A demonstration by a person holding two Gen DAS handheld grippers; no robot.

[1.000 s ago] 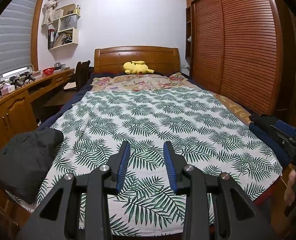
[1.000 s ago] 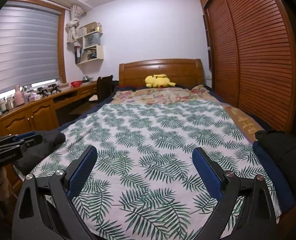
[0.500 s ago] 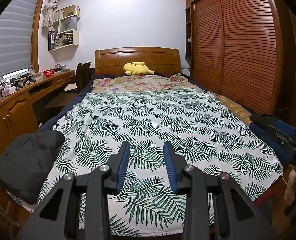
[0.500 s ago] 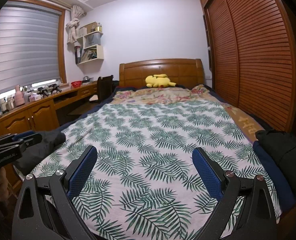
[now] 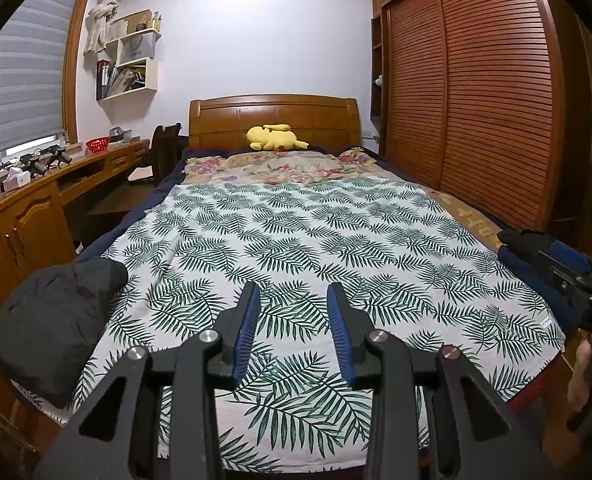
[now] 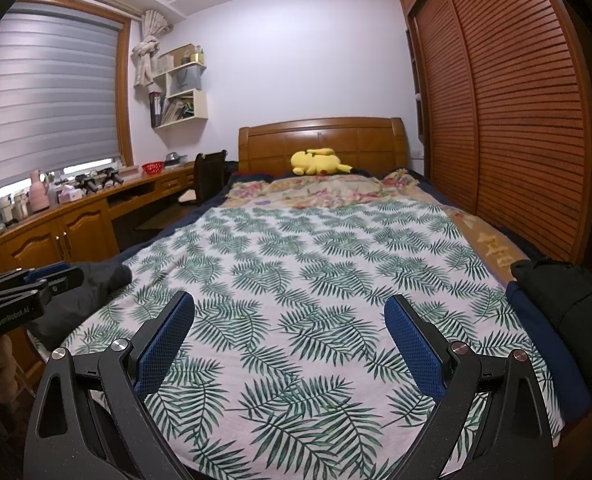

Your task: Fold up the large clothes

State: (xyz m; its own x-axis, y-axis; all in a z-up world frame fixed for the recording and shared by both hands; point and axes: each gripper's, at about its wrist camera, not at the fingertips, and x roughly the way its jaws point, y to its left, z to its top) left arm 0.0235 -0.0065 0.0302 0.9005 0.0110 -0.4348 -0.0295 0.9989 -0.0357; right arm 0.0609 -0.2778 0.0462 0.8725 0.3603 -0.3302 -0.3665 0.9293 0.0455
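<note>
A rumpled black garment (image 5: 48, 320) lies on the near left corner of the bed, also seen in the right wrist view (image 6: 96, 284). Another black garment (image 6: 568, 312) sits on a navy cloth (image 6: 536, 344) at the bed's right edge. My left gripper (image 5: 292, 292) hovers over the leaf-print sheet (image 5: 336, 240) near the foot of the bed, its jaws a narrow gap apart with nothing between them. My right gripper (image 6: 290, 300) hangs over the same sheet, jaws wide apart and empty. Each gripper shows at the edge of the other's view: the left gripper (image 6: 28, 284) and the right gripper (image 5: 568, 276).
A yellow plush toy (image 5: 274, 138) rests by the wooden headboard (image 5: 272, 116), with a floral blanket (image 5: 280, 166) in front of it. A wooden desk with cabinets (image 5: 24, 216) runs along the left. Slatted wardrobe doors (image 5: 476, 100) line the right wall.
</note>
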